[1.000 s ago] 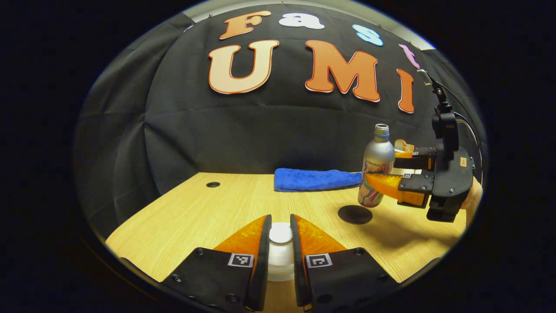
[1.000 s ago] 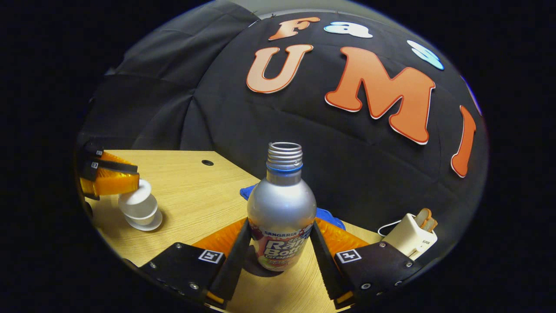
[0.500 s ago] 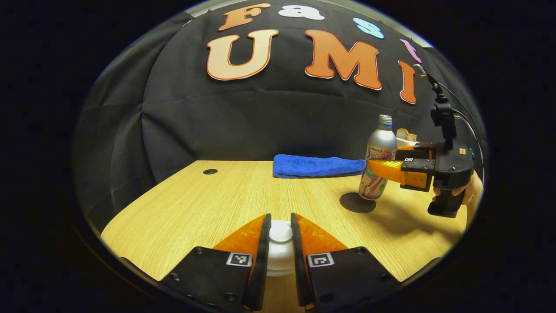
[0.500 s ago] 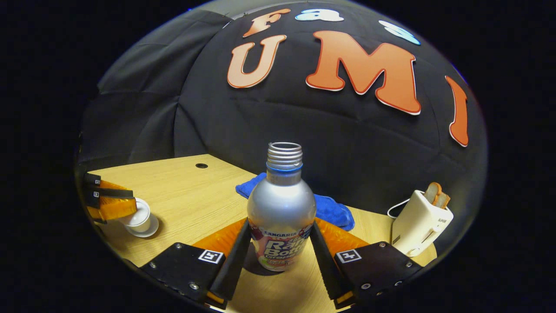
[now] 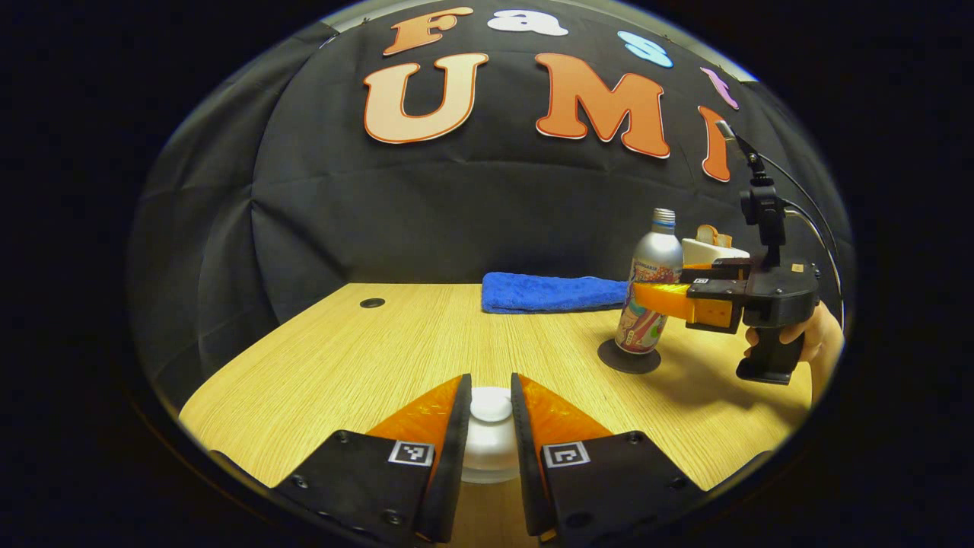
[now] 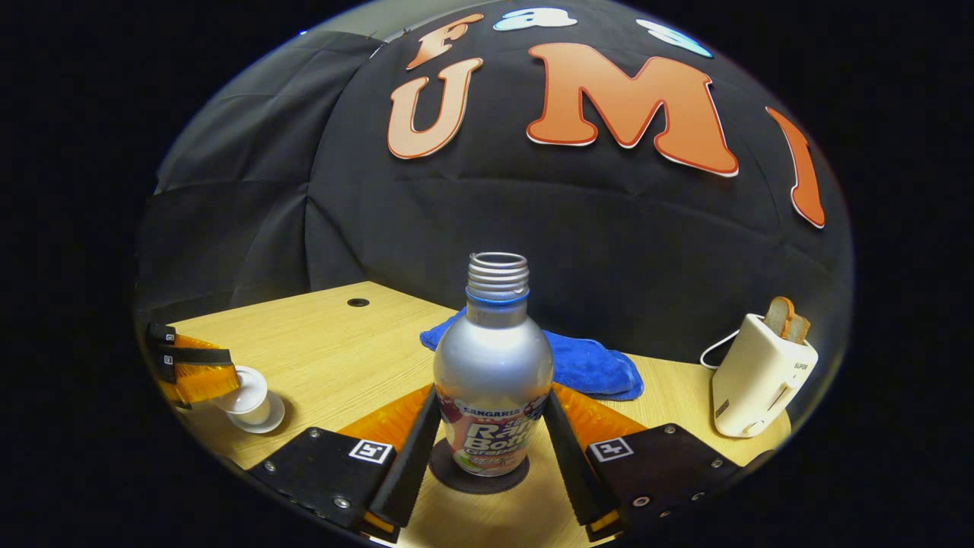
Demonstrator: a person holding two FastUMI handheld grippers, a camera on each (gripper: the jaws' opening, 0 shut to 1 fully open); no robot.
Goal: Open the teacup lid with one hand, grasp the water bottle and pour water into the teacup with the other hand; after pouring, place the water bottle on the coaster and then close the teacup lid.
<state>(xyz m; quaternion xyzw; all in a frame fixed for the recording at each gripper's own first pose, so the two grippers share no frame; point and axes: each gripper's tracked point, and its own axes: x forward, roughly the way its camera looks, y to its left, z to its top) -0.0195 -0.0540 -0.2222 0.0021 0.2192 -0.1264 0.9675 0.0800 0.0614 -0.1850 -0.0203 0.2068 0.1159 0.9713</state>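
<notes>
A: Right claw (image 6: 487, 464): what does it grasp, and where does that thing stand?

B: Both fingers press on the flanks of the water bottle (image 6: 493, 373), which stands upright and uncapped between them. Its base rests on the dark round coaster (image 6: 478, 476), directly below the claw on the wooden surface (image 6: 335, 350). In the left gripper view the same right claw (image 5: 660, 298) reaches in from the side, a hand (image 5: 814, 342) on its grip, with the water bottle (image 5: 651, 293) on the coaster (image 5: 628, 356).

A: Left claw (image 5: 491, 449): released or clenched?

B: Clenched on the white teacup lid (image 5: 491, 407); the knob sits between the two fingers, which press on it from either side. Whether the lid is seated on the cup or raised above it cannot be told from here.

A: Its place as seen from the right claw?

B: Far to that claw's left, where the left claw (image 6: 199, 373) lies over the white teacup (image 6: 247, 396) on its saucer.

A: Beyond the claws?

B: A folded blue towel (image 6: 586, 365) lies behind the bottle; a white toaster (image 6: 761, 377) holding bread stands to the right claw's right.
</notes>
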